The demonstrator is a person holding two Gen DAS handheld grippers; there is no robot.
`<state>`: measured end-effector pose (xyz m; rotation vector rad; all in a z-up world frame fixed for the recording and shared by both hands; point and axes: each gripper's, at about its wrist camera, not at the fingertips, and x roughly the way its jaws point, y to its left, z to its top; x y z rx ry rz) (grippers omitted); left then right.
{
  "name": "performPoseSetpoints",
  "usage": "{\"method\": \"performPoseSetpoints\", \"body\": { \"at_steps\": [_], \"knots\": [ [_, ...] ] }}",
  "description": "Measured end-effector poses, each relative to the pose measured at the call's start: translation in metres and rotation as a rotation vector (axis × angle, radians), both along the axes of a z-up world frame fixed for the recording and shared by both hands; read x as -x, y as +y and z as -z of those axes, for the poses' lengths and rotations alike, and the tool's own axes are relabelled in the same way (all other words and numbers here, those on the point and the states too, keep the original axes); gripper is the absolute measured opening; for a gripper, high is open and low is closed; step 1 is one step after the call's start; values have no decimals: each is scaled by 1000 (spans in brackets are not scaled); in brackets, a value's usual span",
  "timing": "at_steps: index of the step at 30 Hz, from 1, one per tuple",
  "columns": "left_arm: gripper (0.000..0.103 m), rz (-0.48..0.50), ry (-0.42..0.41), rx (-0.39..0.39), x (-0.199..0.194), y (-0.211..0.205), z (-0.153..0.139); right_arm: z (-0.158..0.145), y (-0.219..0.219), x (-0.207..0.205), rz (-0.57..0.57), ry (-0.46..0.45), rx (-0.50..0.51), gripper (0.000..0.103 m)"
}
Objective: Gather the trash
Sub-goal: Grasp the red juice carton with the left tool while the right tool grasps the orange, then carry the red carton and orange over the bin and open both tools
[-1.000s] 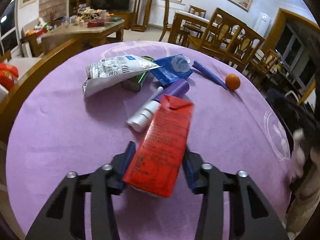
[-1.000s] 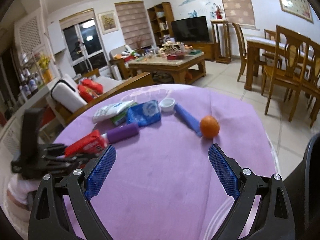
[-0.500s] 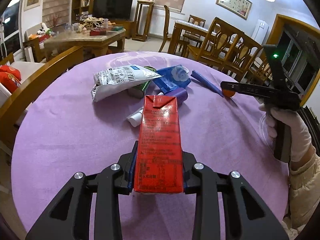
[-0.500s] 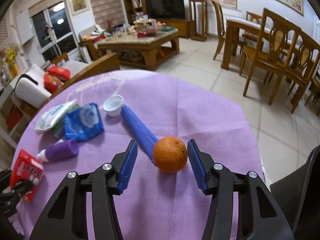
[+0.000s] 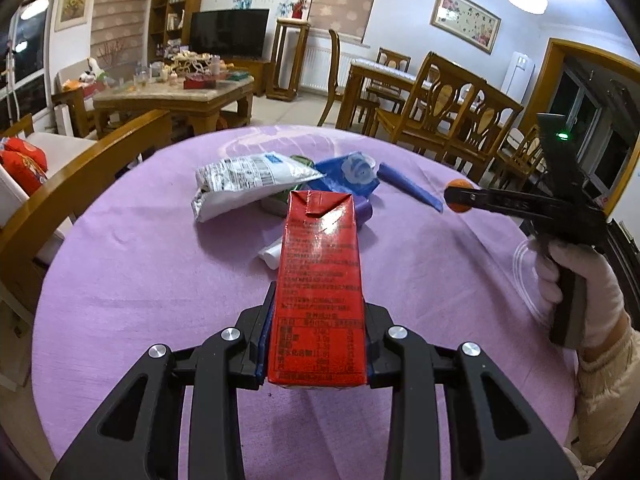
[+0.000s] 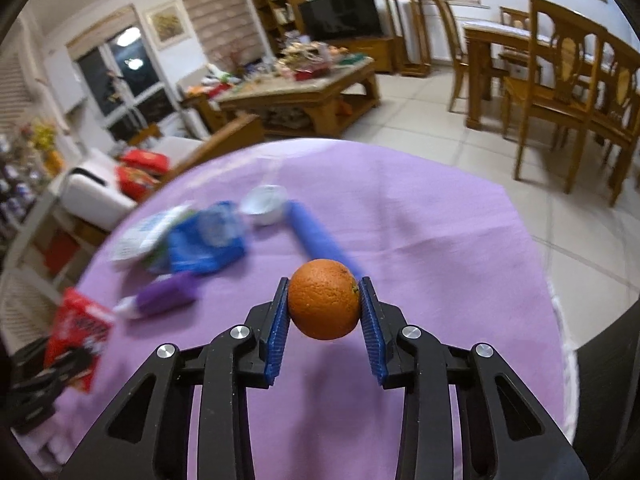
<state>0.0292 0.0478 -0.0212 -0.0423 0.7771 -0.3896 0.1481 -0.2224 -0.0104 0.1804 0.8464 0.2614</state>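
My left gripper (image 5: 316, 344) is shut on a red drink carton (image 5: 320, 280) and holds it above the purple table (image 5: 140, 280). My right gripper (image 6: 324, 316) is shut on an orange (image 6: 324, 299), held above the table (image 6: 440, 248); it also shows in the left wrist view (image 5: 460, 200). On the table lie a white snack bag (image 5: 248, 184), a blue packet (image 5: 352, 176), a purple tube (image 6: 164, 300), a blue stick (image 6: 316, 236) and a white cup (image 6: 266, 204). The carton also shows in the right wrist view (image 6: 76, 332).
Wooden dining chairs (image 5: 452, 120) stand beyond the table's far right edge. A wooden bench back (image 5: 72, 184) runs along the left edge. A coffee table (image 5: 172, 100) stands further back. A gloved hand (image 5: 576, 280) holds the right gripper.
My right gripper closed on the orange and lifted it off the table. My left gripper raised the red carton a little higher and straighter.
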Motion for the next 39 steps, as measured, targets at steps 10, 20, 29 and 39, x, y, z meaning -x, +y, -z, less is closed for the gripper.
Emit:
{"method": "performPoseSetpoints", "body": {
  "at_steps": [10, 20, 29, 39],
  "knots": [
    [33, 64, -68, 8, 21, -31, -13, -42, 27, 89, -128, -140, -148, 34],
    [33, 127, -167, 22, 47, -83, -37, -67, -20, 159, -7, -288, -165, 34],
    [33, 235, -200, 20, 54, -150, -47, -65, -91, 194, 132, -322, -186, 34],
    [33, 346, -221, 5, 60, -219, -51, -62, -176, 230, 292, -374, -201, 34]
  ]
}}
